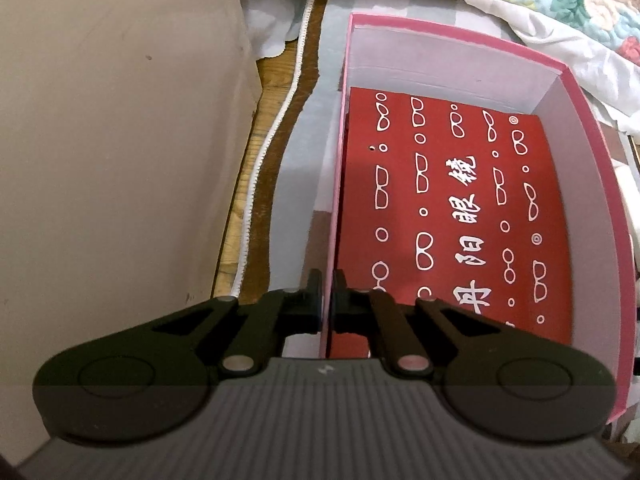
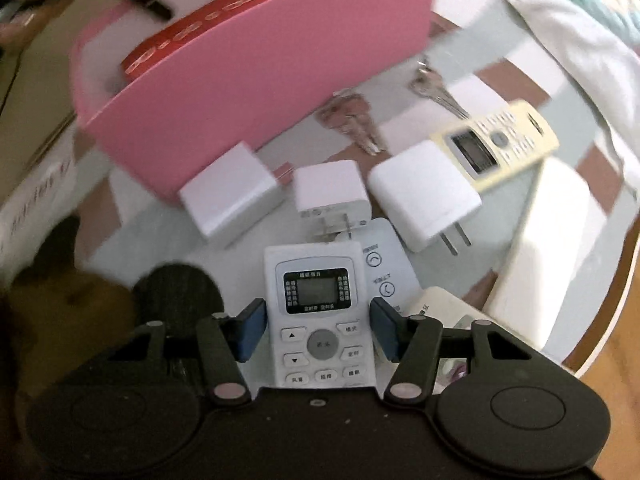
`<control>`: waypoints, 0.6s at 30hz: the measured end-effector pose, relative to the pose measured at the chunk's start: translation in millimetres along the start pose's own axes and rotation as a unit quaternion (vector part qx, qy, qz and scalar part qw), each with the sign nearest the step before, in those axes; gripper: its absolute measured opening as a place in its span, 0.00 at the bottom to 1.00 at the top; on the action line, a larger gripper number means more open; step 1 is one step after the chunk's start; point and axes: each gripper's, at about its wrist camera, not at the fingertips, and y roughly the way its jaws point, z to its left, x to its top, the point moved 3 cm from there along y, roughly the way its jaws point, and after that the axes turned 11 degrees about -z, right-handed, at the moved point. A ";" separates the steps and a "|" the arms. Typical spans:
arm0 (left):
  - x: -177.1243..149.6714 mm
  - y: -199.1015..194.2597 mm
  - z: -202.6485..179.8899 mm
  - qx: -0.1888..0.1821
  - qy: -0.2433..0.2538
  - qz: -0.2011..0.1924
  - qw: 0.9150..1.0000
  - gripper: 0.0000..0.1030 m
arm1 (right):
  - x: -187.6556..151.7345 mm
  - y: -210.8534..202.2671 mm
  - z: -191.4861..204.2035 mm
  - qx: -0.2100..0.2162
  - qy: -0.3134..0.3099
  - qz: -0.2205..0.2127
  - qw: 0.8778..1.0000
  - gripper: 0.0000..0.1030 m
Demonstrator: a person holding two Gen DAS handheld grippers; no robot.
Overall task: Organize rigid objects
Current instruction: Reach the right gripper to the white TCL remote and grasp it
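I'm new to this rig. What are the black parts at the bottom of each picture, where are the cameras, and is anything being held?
Each picture comes from a camera on a hand-held gripper, looking along its fingers. The left gripper is shut on the side wall of the pink box, which holds a red case. The right gripper straddles a white remote; its blue pads look just clear of it, so it is not gripped yet. Beyond lie three white chargers, keys and a cream remote.
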 end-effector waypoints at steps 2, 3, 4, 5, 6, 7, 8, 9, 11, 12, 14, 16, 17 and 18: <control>-0.3 -0.2 1.1 0.000 -0.005 -0.001 1.000 0.04 | 1.1 1.8 3.0 -0.010 -0.019 -0.002 1.000 0.62; -0.4 -0.3 1.6 -0.001 -0.008 -0.001 1.000 0.04 | 0.5 2.4 7.2 -0.015 -0.039 -0.001 0.999 0.63; -0.4 0.0 1.4 -0.001 -0.009 -0.001 1.000 0.04 | -0.5 2.8 11.3 -0.023 -0.057 0.000 0.998 0.63; -0.2 0.1 1.3 0.000 -0.010 -0.001 1.000 0.04 | -0.9 5.2 17.9 -0.030 -0.071 0.000 0.997 0.63; -0.2 0.1 1.3 0.000 -0.009 0.000 1.000 0.04 | -1.4 6.4 23.2 -0.037 -0.087 0.001 0.996 0.61; 0.0 0.2 1.3 0.001 -0.011 0.000 1.000 0.04 | -3.6 5.7 25.5 -0.041 -0.097 0.002 0.994 0.61; 0.4 0.3 1.2 0.001 -0.011 0.002 1.000 0.04 | -3.8 5.3 27.6 -0.040 -0.098 0.005 0.994 0.60; 0.7 0.4 1.2 0.001 -0.011 0.002 1.000 0.04 | -2.9 3.5 27.3 -0.037 -0.094 0.007 0.995 0.60; 1.2 0.8 2.6 -0.002 -0.011 0.003 1.000 0.04 | 2.0 -3.4 21.5 -0.036 -0.073 -0.001 0.997 0.60; 1.3 0.9 3.6 -0.005 -0.011 0.003 1.000 0.04 | 3.5 -9.4 19.2 -0.035 -0.057 -0.009 0.998 0.60; 0.8 1.7 5.7 -0.010 -0.015 0.001 1.000 0.04 | 7.9 -27.9 14.0 -0.032 -0.019 -0.032 0.999 0.60; -0.4 3.3 8.6 -0.012 -0.030 0.002 0.999 0.04 | 12.5 -42.5 15.3 -0.019 0.001 -0.060 0.998 0.60; -0.9 3.2 8.8 -0.012 -0.032 0.000 0.999 0.04 | 16.0 -49.6 18.0 -0.011 0.007 -0.075 0.997 0.59; -1.4 2.7 8.5 -0.012 -0.031 -0.001 0.999 0.04 | 19.3 -56.1 21.8 -0.006 0.009 -0.088 0.996 0.59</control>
